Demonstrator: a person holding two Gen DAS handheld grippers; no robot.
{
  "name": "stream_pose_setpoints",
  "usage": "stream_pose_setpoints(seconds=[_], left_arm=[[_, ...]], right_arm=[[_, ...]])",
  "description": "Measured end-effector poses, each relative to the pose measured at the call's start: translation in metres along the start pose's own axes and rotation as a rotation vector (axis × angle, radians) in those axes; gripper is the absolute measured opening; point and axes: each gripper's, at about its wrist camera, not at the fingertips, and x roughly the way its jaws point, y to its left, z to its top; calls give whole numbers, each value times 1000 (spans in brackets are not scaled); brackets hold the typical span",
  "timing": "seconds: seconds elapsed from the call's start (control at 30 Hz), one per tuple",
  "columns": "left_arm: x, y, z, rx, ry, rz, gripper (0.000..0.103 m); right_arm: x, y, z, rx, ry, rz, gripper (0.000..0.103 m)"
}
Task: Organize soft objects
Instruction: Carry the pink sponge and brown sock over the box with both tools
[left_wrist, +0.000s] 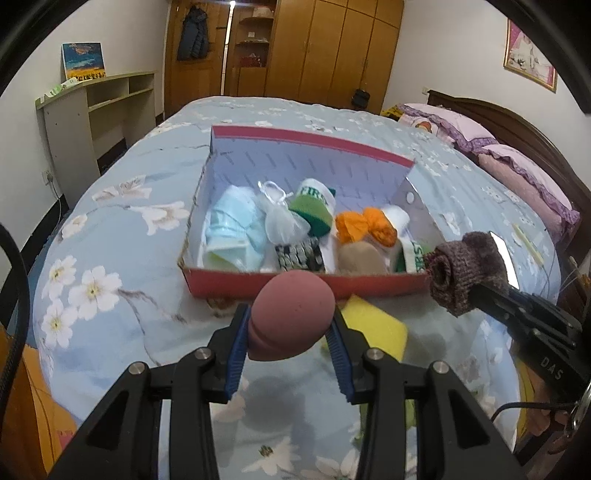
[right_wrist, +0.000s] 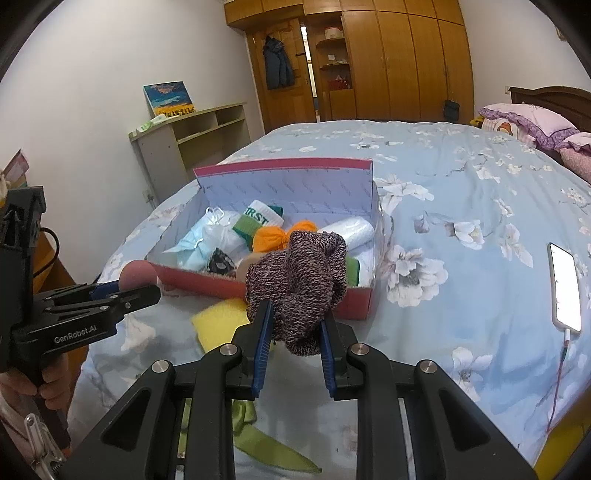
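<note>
Most of the soft things already lie in the open red cardboard box (left_wrist: 295, 284) ahead of both jaws. The left gripper (left_wrist: 291, 332) pinches a pink egg-shaped makeup sponge (left_wrist: 291, 317), its long axis running out along the fingers, rounded end toward the box. The right gripper (right_wrist: 293, 332) clamps a rolled purple-brown knitted sock (right_wrist: 299, 273), standing upward. A yellow foam sponge (right_wrist: 219, 321) and a green cloth strip (right_wrist: 258, 443) remain on the bed below the jaws.

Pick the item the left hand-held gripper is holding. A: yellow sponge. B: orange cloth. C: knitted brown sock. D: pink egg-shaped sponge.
D: the left hand-held gripper is shut on the pink egg-shaped sponge, while the yellow sponge lies on the bed and the knitted brown sock sits in the right hand-held gripper.
</note>
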Motion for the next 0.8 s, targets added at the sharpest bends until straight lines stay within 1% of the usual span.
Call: stream_pose_setpoints(seconds=[0.23,0.5,0.8], left_arm=[[7,6,20,-1,-13,21,42],[18,5,40,23,-28,31,42],[37,7,54,28,-12,42,42]], right_arm=[[4,2,15,-21,-12,-6,25],[16,0,33,-23,-21,-8,25],[32,-4,50,-26,-28,-9,25]])
